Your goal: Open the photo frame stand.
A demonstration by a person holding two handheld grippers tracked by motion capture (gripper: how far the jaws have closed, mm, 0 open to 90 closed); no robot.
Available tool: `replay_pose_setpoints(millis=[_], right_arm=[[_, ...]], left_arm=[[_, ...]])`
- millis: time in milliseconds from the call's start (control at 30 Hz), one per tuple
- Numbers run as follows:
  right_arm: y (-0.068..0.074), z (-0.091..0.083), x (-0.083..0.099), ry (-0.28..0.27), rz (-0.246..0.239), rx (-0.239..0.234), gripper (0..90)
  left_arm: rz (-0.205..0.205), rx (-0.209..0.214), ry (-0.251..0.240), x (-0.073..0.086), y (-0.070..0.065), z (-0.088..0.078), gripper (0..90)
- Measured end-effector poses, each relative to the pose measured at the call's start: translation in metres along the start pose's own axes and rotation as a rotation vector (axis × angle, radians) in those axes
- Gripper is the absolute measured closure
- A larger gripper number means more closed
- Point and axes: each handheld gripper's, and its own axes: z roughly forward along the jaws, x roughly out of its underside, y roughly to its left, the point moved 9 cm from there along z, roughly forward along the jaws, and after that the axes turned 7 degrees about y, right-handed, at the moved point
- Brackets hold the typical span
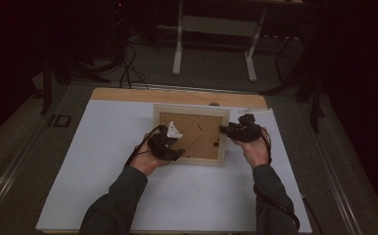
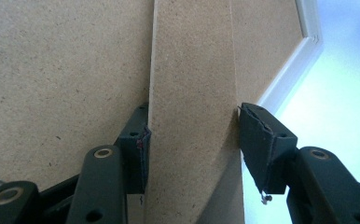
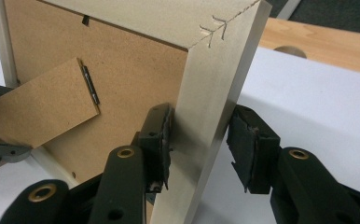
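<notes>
A pale wooden picture frame [image 1: 192, 108] lies face down on the white sheet [image 1: 108, 161], its brown backboard [image 1: 204, 147] up. The backboard's hinged stand leg [image 2: 192, 70] runs between my left gripper's [image 2: 192, 135] pads, which touch both of its edges. In the high view that left gripper [image 1: 175, 147] sits over the frame's left part. My right gripper [image 3: 199, 135] straddles the frame's right rail [image 3: 215, 79], one pad on the inner side by the backboard [image 3: 136, 70], the other on the outer edge. The stand leg [image 3: 38, 107] also shows in the right gripper view.
The white sheet covers a wooden table [image 1: 128, 94] whose bare strip runs along the far edge, with a round hole [image 3: 285, 50] in it. Beyond stand a white table base [image 1: 211, 29] and cables on a dark floor [image 1: 128, 68]. The person's sleeves [image 1: 118, 200] enter from below.
</notes>
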Motion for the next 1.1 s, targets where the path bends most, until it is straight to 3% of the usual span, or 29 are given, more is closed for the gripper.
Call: replay_pose_setpoints(millis=[267,533,633,667,800,1000,1100], right_arm=[[0.002,-0.005,-0.008,-0.009,-0.039,0.014,59.6],[0.002,-0.006,-0.011,-0.038,-0.042,0.012,60.1],[0.002,-0.005,-0.011,-0.05,-0.043,0.014,60.2],[0.003,-0.005,-0.011,-0.057,-0.05,0.012,60.9],[0.006,-0.005,-0.016,-0.075,-0.074,0.013,61.7],[0.012,-0.004,-0.021,-0.077,-0.121,0.045,61.7],[0.014,-0.003,-0.022,-0.082,-0.138,0.063,61.8]], left_arm=[[-0.003,-0.033,-0.02,-0.003,0.003,0.001,50.4],[0.005,-0.066,-0.02,-0.004,0.005,0.003,50.8],[0.01,-0.091,-0.018,-0.004,0.007,0.004,51.0],[0.009,-0.126,-0.015,-0.004,0.01,0.005,51.2],[0.0,-0.152,-0.009,-0.003,0.015,0.006,52.5],[-0.03,-0.172,-0.012,-0.001,0.024,0.008,53.3],[-0.085,-0.143,-0.035,-0.001,0.029,0.008,54.8]])
